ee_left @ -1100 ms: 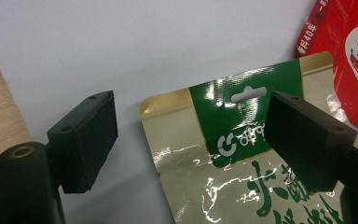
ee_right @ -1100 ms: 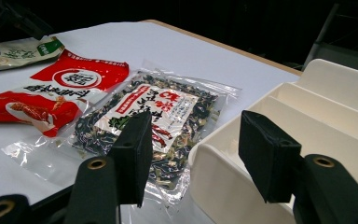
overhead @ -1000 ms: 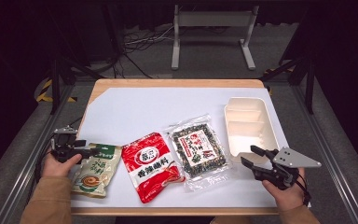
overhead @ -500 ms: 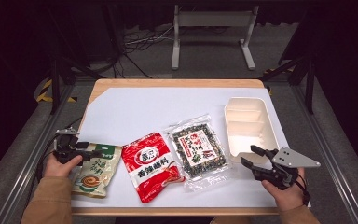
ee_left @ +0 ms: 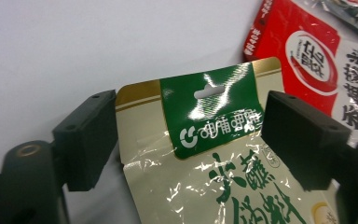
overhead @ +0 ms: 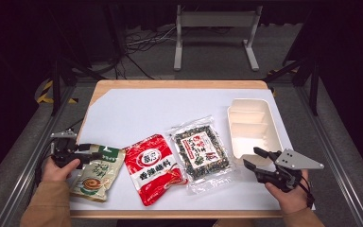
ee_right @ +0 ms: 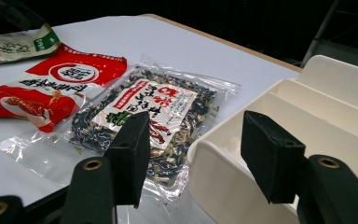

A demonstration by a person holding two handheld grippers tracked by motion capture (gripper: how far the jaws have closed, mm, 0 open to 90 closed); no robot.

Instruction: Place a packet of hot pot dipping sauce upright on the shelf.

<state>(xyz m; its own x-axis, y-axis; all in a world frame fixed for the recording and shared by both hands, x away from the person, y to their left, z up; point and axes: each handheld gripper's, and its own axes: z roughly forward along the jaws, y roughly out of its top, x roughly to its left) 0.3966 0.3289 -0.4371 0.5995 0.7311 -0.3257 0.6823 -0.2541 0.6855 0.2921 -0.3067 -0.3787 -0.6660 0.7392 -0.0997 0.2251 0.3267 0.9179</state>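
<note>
Straddling the green pouch (ee_left: pixel 205 154) top, your left gripper (ee_left: pixel 189 135) has just been closing, pads not yet pressing; your right gripper (ee_right: pixel 193 156) hangs wide, empty, near the tray (ee_right: pixel 335 107).

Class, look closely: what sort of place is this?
Probably a lab or recording studio, not a kitchen: a white-topped table framed by metal rails, black surroundings, loose cables on the floor behind.

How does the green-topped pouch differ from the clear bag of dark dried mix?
The green-topped pouch is opaque cream and green; the clear bag shows its dark contents. The pouch lies at the table's left edge between the left tool's open jaws; the clear bag lies beside the white tray, untouched. Both lie flat.
</note>
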